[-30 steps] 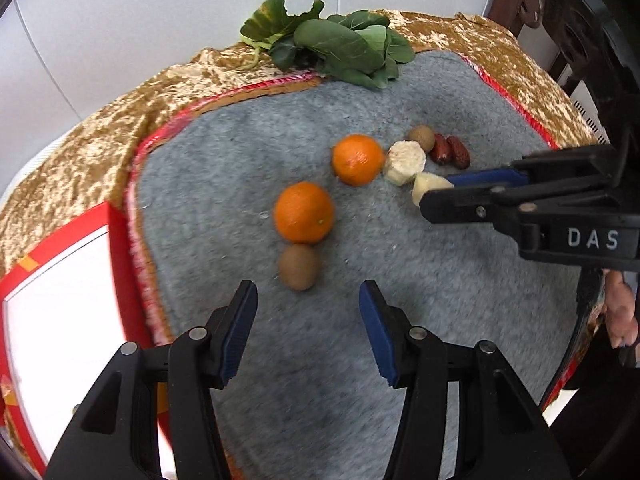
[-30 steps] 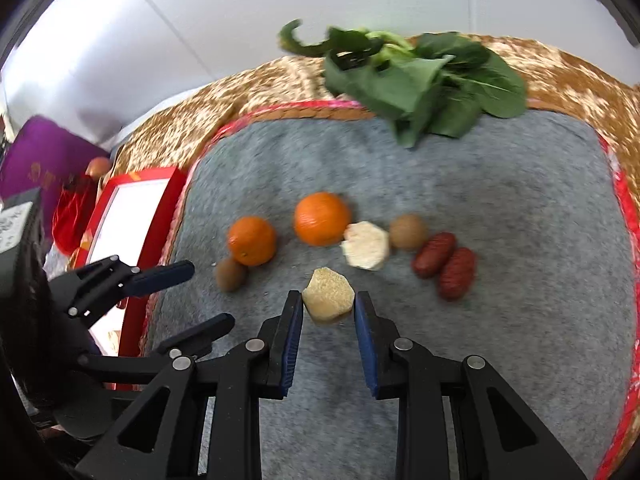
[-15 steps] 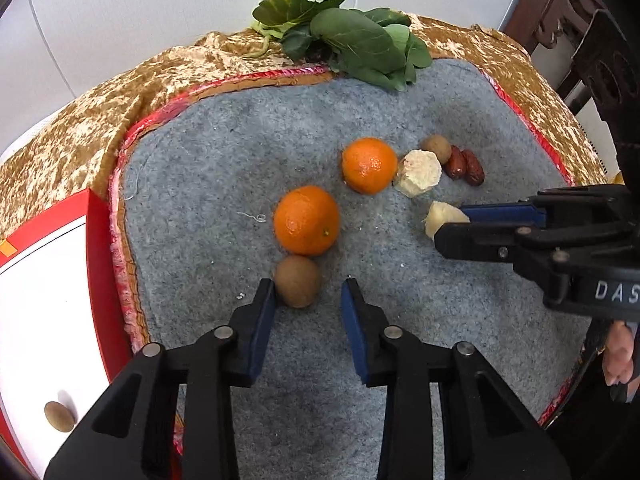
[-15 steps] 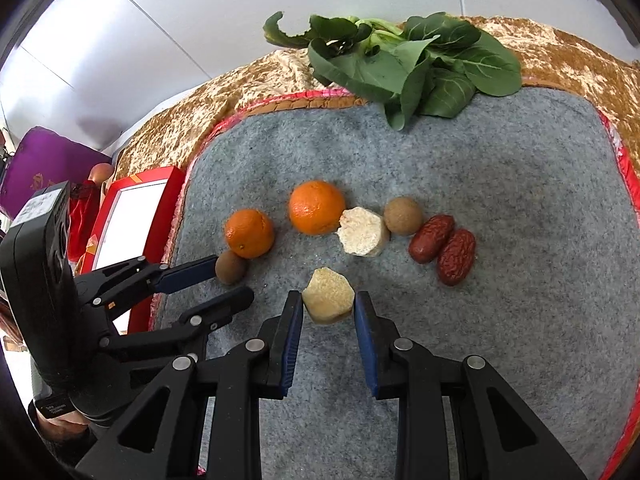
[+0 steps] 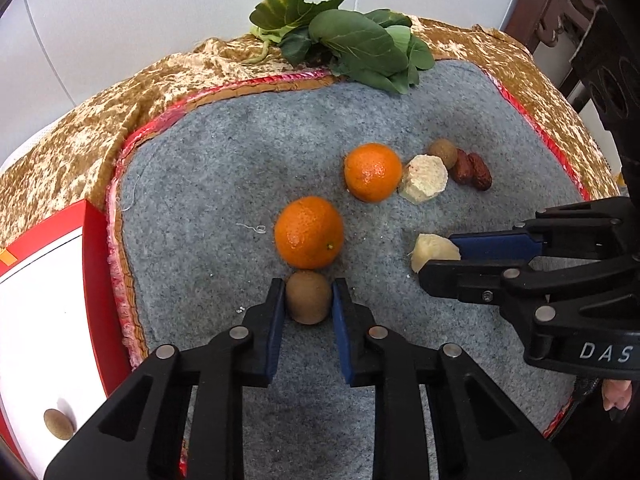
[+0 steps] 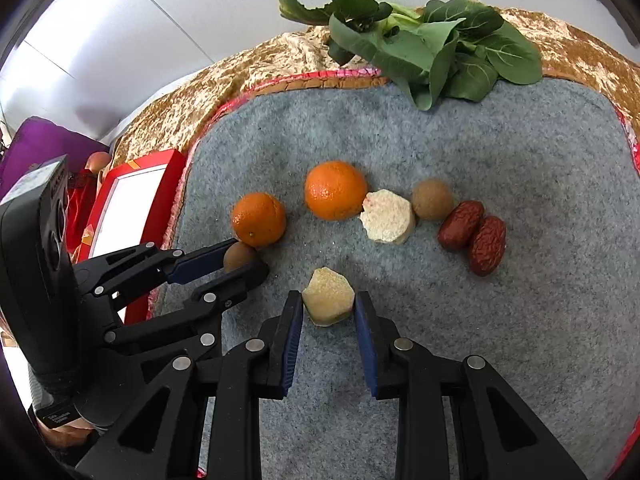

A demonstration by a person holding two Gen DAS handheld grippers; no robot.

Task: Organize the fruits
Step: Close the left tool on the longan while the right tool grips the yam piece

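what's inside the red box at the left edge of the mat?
The red box shows a white lining with one small brown round fruit near its front corner. The left gripper covers that corner's edge; the far end is out of frame.

Mat: two oranges left, two dates right, greens behind, tray beside the left edge.

Grey felt mat over a gold cloth — oranges, kiwi, dates, pale chunks, leafy greens.

"DAS" on right gripper body
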